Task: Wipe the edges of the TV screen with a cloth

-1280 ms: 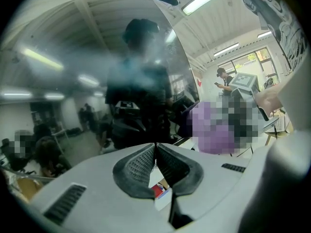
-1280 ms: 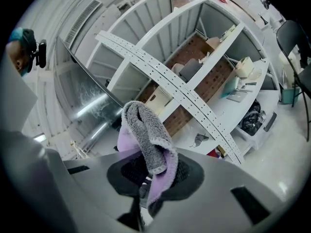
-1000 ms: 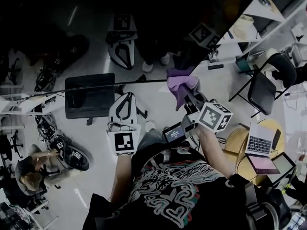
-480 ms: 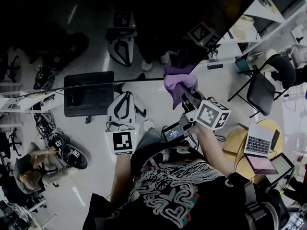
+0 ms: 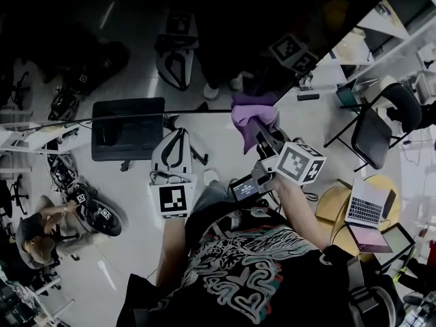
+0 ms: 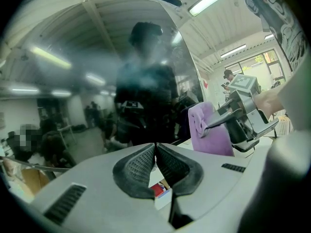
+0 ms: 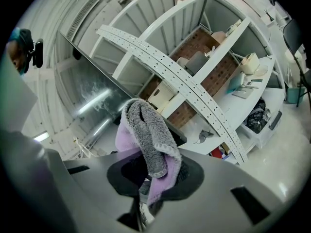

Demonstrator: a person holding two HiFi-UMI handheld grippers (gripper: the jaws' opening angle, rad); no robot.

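Cloth (image 5: 253, 120) first: where is it sitting?
— It is hanging, purple and bunched, from the right gripper (image 5: 262, 136). The gripper is holding it at the lower edge of the TV screen (image 5: 225, 19), about where that edge is turning up to the right in the head view.

Is that gripper really biting it?
— Yes. In the right gripper view both jaws are clamping on the cloth. A grey fold is flopping over them in front of the dark screen and the white shelving (image 7: 194, 89).

And the left gripper (image 5: 178, 136)?
— It is hovering near the cloth on its left, just below the same edge. Its jaws are pressing together with nothing between them. Its camera is looking into the glass, which is reflecting a person in dark clothes.
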